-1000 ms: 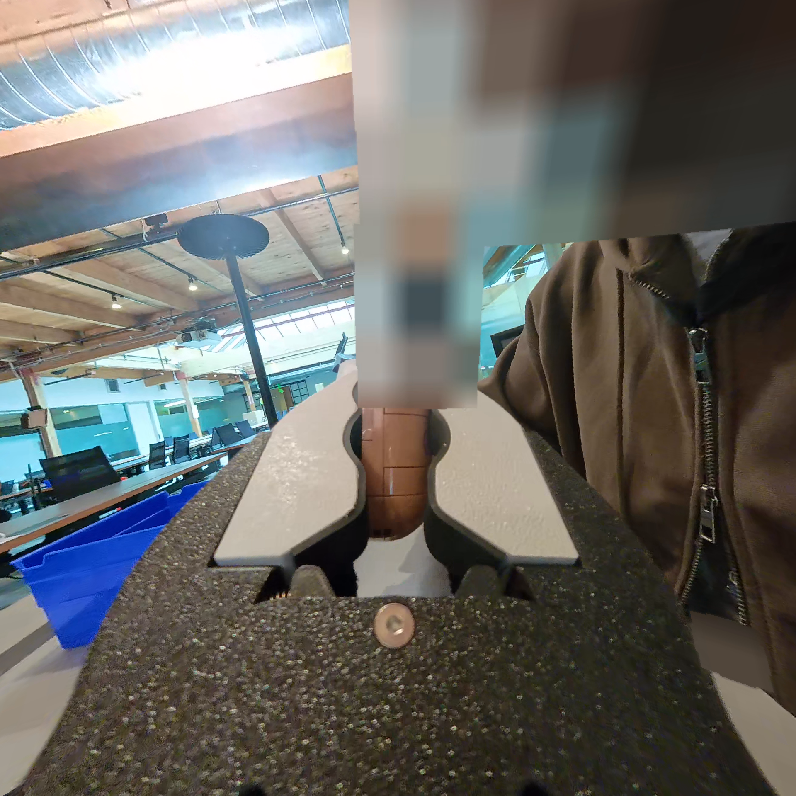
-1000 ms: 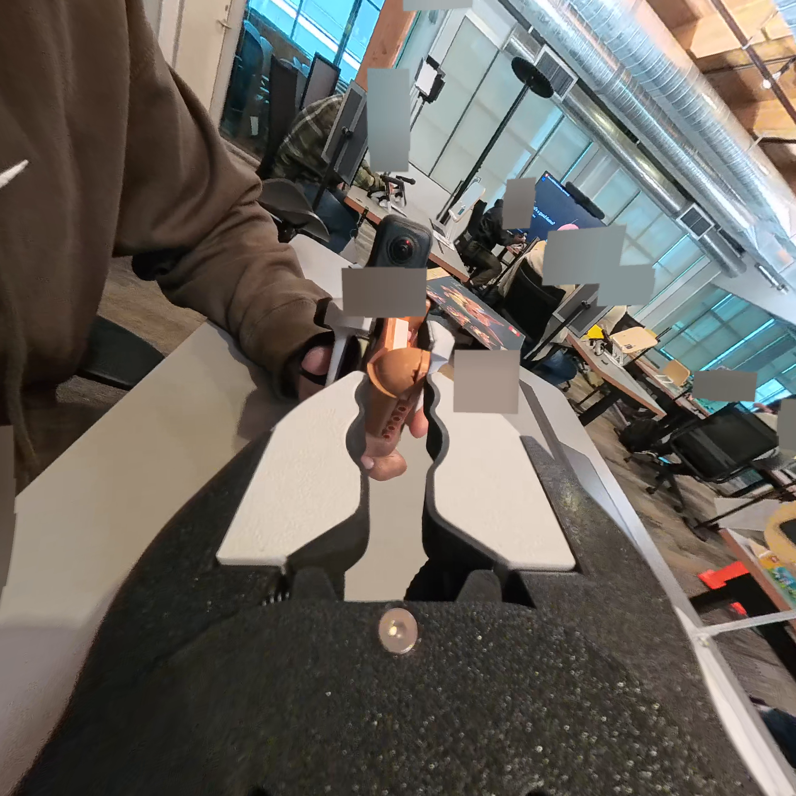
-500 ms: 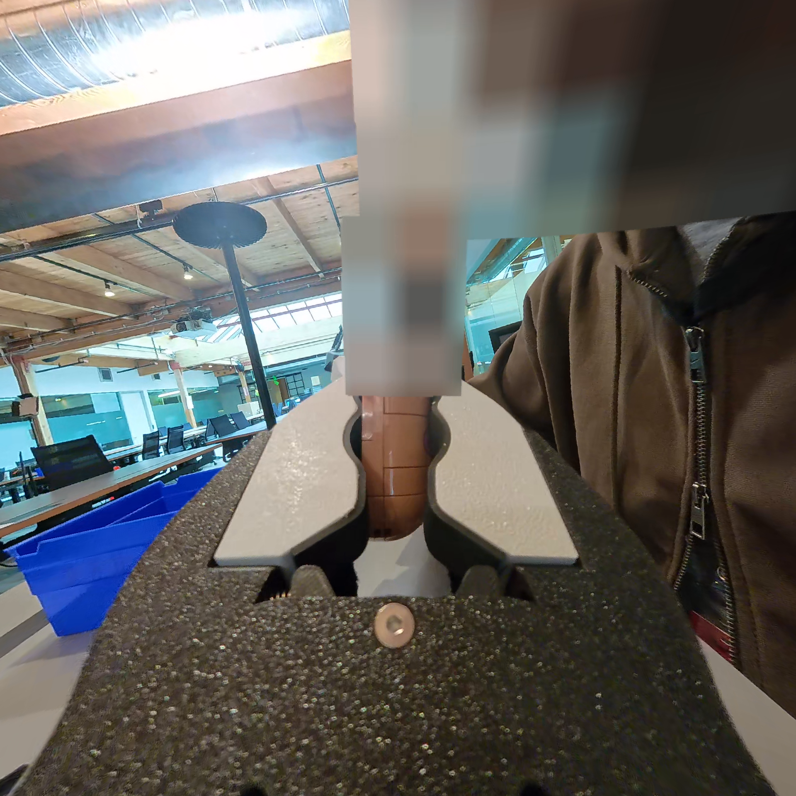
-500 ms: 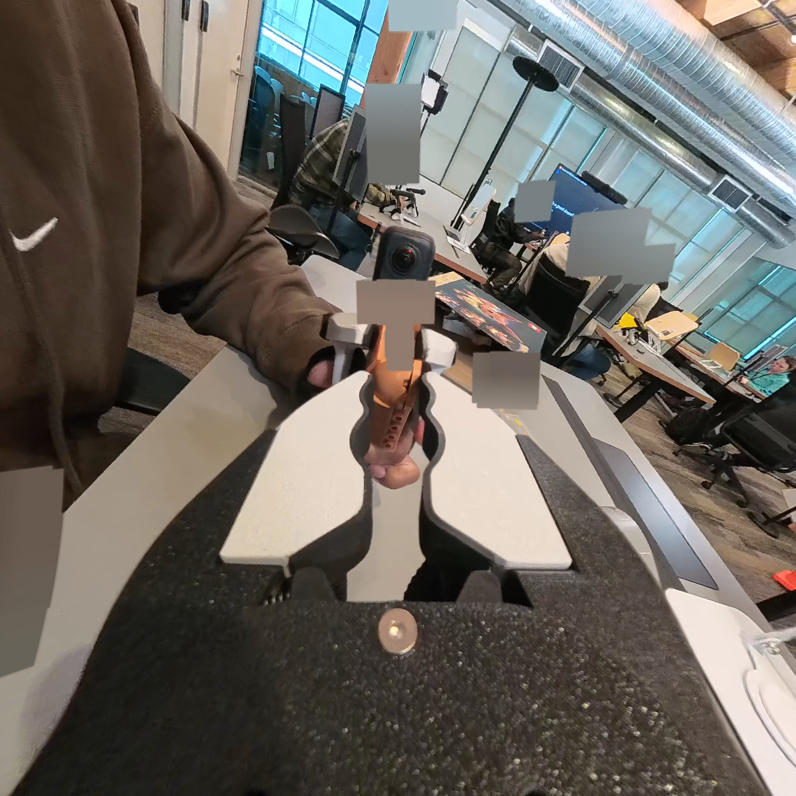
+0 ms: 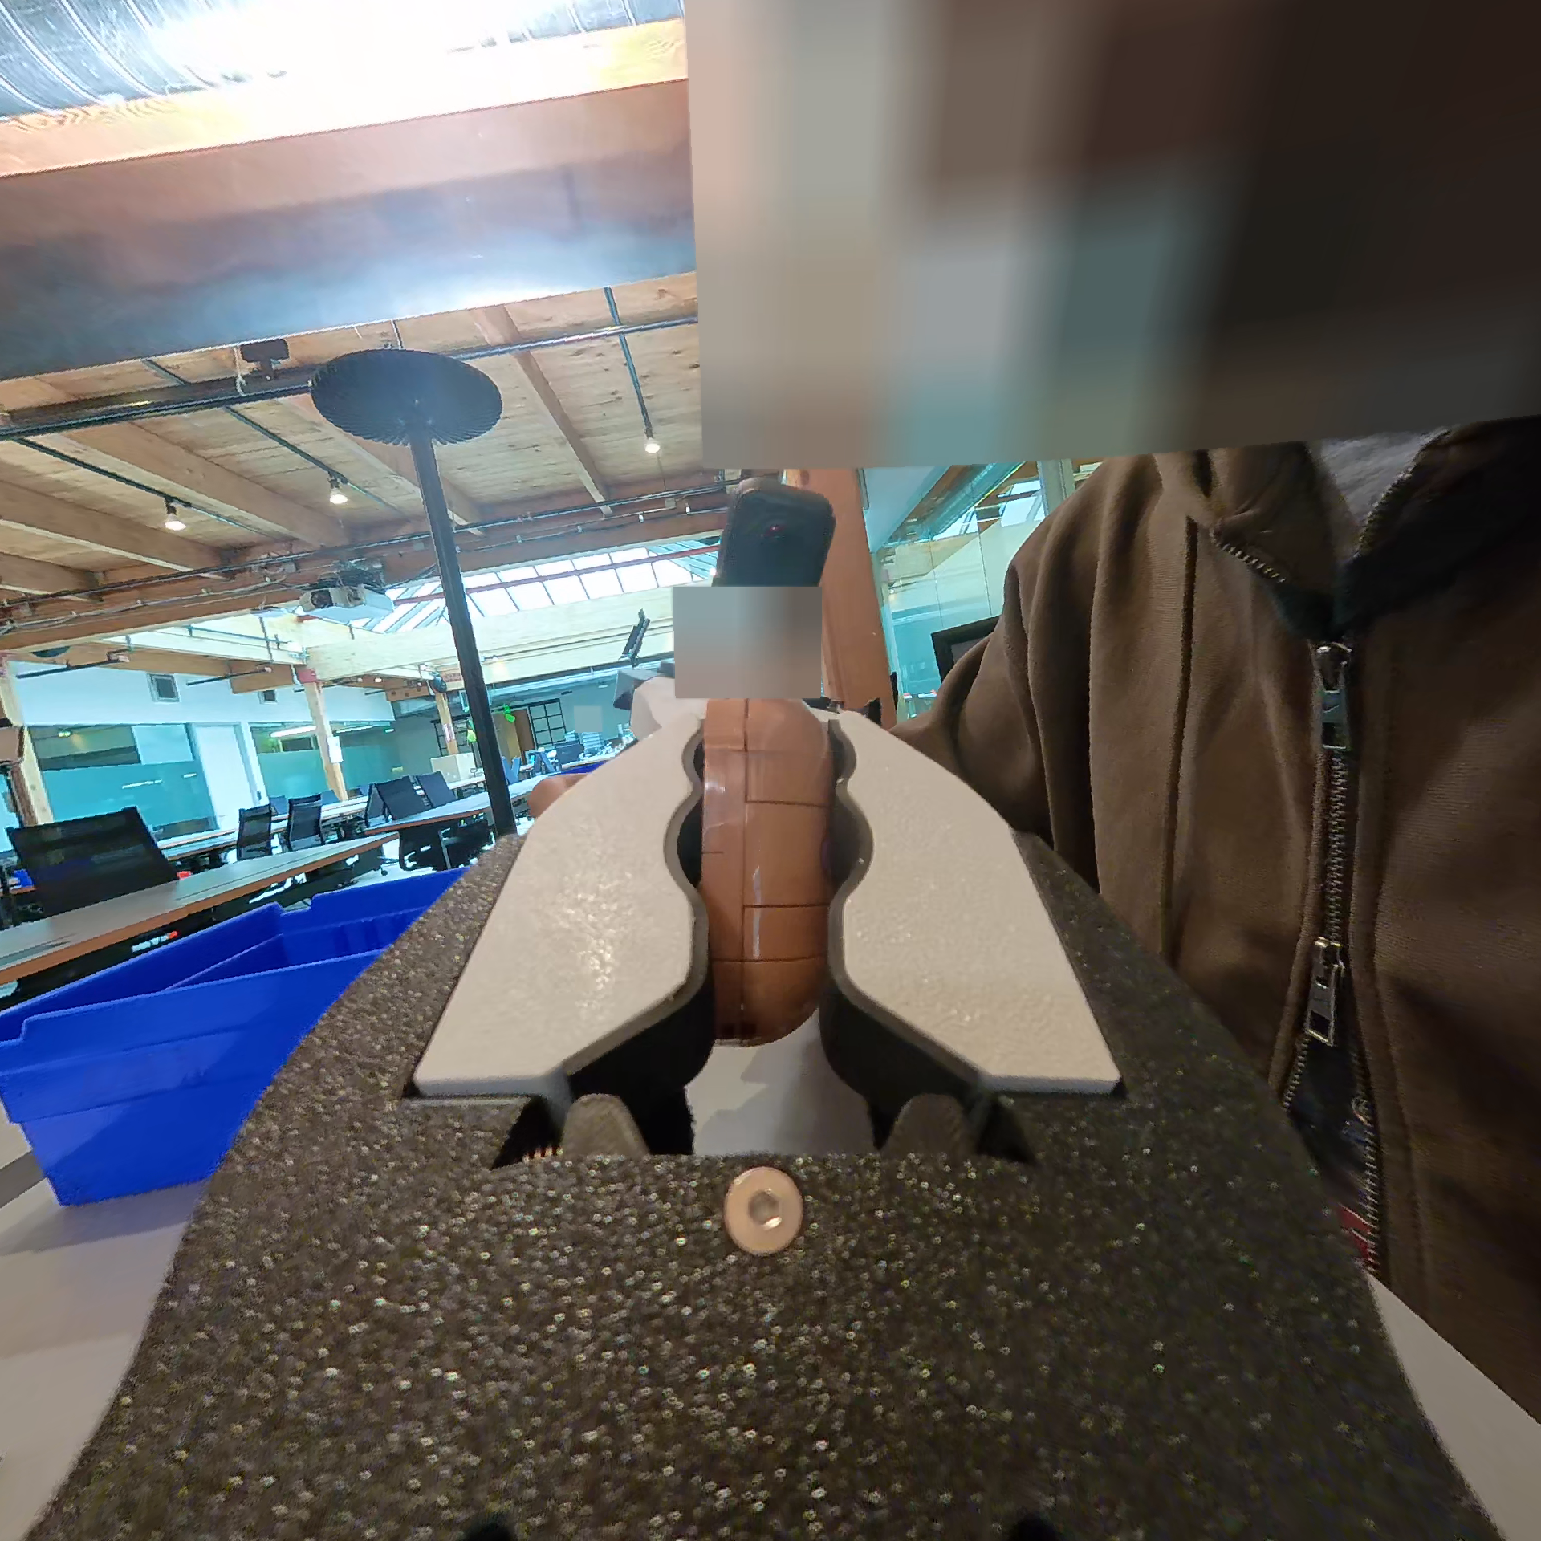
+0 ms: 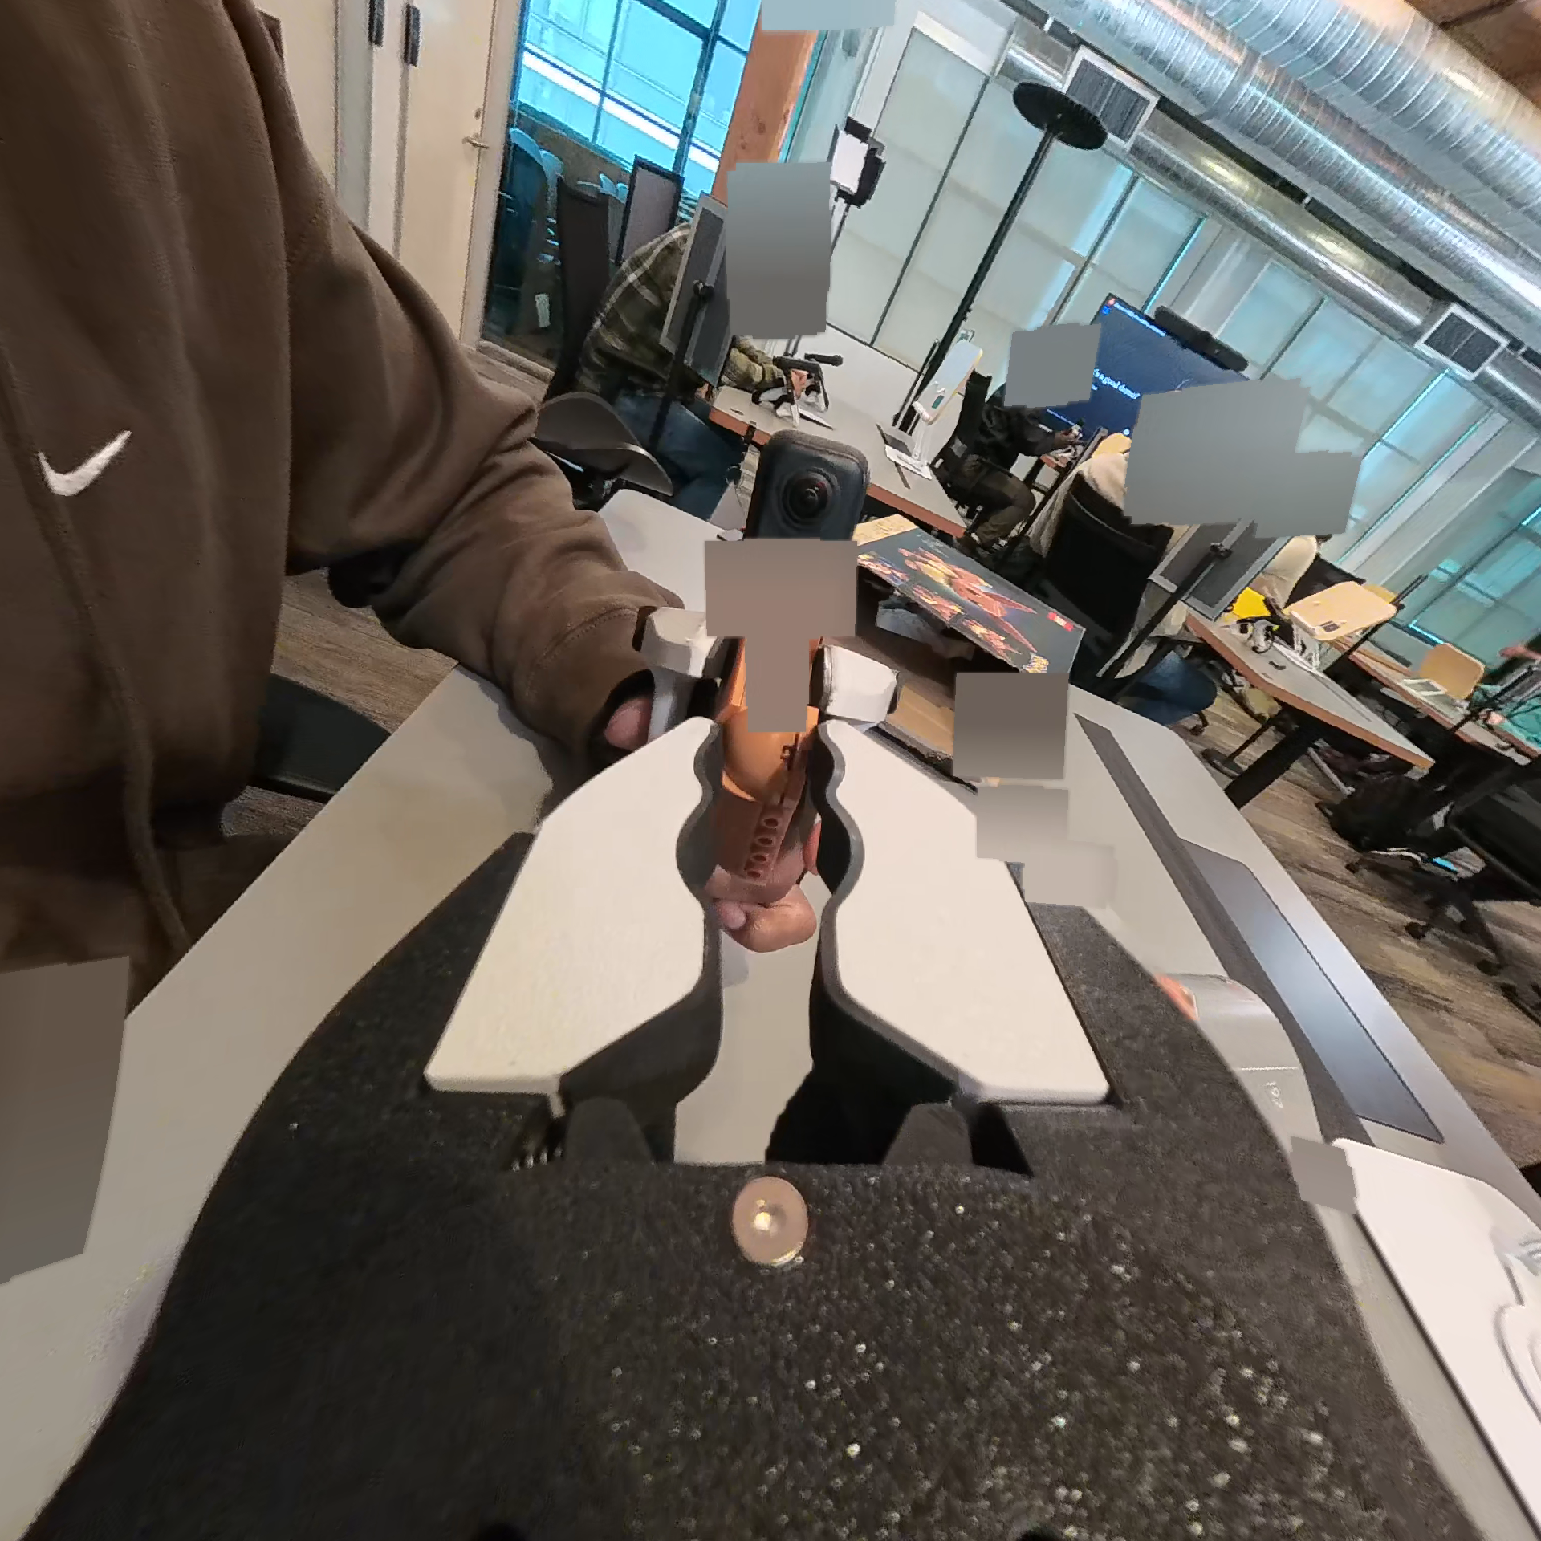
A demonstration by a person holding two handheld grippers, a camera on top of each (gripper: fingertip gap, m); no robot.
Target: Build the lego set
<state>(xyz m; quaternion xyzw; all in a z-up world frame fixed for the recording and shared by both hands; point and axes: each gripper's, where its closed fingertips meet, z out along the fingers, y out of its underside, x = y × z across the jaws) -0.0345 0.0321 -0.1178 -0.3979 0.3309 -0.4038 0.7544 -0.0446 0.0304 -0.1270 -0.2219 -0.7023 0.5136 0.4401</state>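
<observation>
While both grippers are meeting at one brown piece, the scene is reading as follows.

Left gripper (image 5: 767, 834): its grey fingers (image 5: 584, 901) are pressing on both sides of the brown lego assembly (image 5: 767, 875), jaws nearly closed, gripping it upright between them.

Brown lego assembly: it is sitting in the scalloped gap between the left fingers, rounded end toward the camera, its far end running under a blurred patch.

Right gripper (image 6: 763, 817): its jaws are standing narrowly apart around the same brown piece (image 6: 759, 821); whether the fingers (image 6: 584, 926) are actually touching it cannot be told.

Bare fingertips (image 6: 763, 917): they are showing just under the piece, between the right jaws.

Other gripper's camera (image 6: 805, 496): it is facing back from just beyond the piece.

Brown sleeve (image 6: 467, 534): it is reaching in from the left to the far gripper.

Table (image 6: 350, 875): pale grey, lying beneath both grippers.

Box with colourful cover (image 6: 967, 592): it is lying farther off on the right of the table.

Blue bins (image 5: 150, 1042): they are standing on the left in the left wrist view.
</observation>
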